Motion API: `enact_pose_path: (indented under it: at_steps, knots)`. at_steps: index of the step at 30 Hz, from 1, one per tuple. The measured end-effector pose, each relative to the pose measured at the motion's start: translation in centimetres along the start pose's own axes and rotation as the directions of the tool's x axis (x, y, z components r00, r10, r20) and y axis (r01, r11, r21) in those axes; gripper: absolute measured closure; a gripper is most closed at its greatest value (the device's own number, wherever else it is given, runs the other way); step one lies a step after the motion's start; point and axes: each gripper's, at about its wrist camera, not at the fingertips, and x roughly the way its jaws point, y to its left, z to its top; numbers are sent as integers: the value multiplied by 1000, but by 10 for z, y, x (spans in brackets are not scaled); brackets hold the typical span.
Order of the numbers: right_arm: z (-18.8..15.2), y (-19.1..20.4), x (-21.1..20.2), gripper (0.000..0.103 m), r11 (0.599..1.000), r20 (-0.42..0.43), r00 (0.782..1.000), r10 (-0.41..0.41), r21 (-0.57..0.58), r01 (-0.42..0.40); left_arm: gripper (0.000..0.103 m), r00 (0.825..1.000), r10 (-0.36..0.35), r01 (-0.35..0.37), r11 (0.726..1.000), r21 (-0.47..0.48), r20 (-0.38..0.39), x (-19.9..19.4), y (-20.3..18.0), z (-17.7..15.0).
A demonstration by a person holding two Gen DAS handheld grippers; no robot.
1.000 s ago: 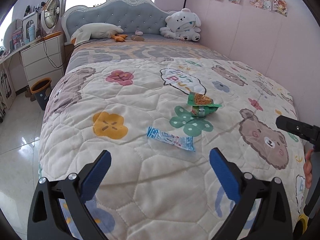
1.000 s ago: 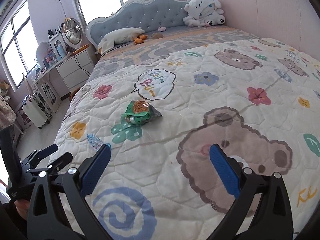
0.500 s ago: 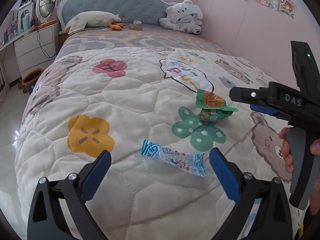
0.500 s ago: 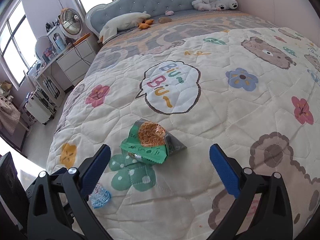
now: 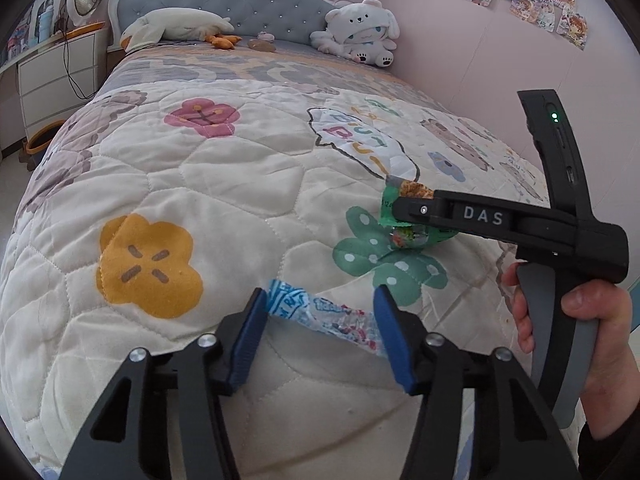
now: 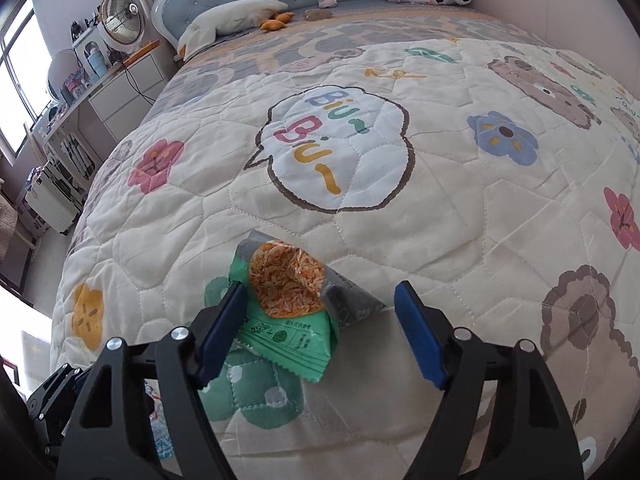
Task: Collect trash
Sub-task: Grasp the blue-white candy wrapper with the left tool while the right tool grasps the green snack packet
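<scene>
From the left wrist, the left gripper (image 5: pixel 320 318) is closing with the blue wrapper (image 5: pixel 324 316) between its jaws on the quilt (image 5: pixel 224 184), ready to pinch it. From the right wrist, the right gripper (image 6: pixel 320 326) is closing around the green snack bag (image 6: pixel 286 304); only here can you see its orange picture clearly.

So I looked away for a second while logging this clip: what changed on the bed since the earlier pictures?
Both tongs dropped in toward the trash and are closing. The left tongs now straddle the blue wrapper; the right tongs straddle the green snack packet. Neither is visibly pinched yet. Both pieces lie where they were on the quilt.
</scene>
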Motion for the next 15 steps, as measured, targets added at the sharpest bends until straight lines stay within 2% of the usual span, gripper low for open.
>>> enact_pose_path:
  at_steps: [1, 3, 5, 8, 15]
  knots:
    - [0, 1, 2, 37, 1000, -4, 1000, -2, 0, 2, 66, 1000, -6, 6, 1000, 0, -1, 1, 1, 0]
    - [-1, 2, 3, 43, 1000, 1, 1000, -12, 2, 12, 85, 1000, -25, 25, 1000, -1, -1, 0, 1, -1]
    - [-2, 2, 4, 52, 1000, 1, 1000, -22, 5, 22, 96, 999, -40, 40, 999, 0, 1, 0, 1, -2]
    - [-3, 1, 4, 62, 1000, 6, 1000, -30, -5, 30, 101, 998, -56, 55, 998, 10, 14, -4, -1, -3]
    - [-5, 1, -3, 70, 999, 27, 999, -46, -8, 47, 102, 994, -99, 98, 995, 20, 44, -14, -4, -3]
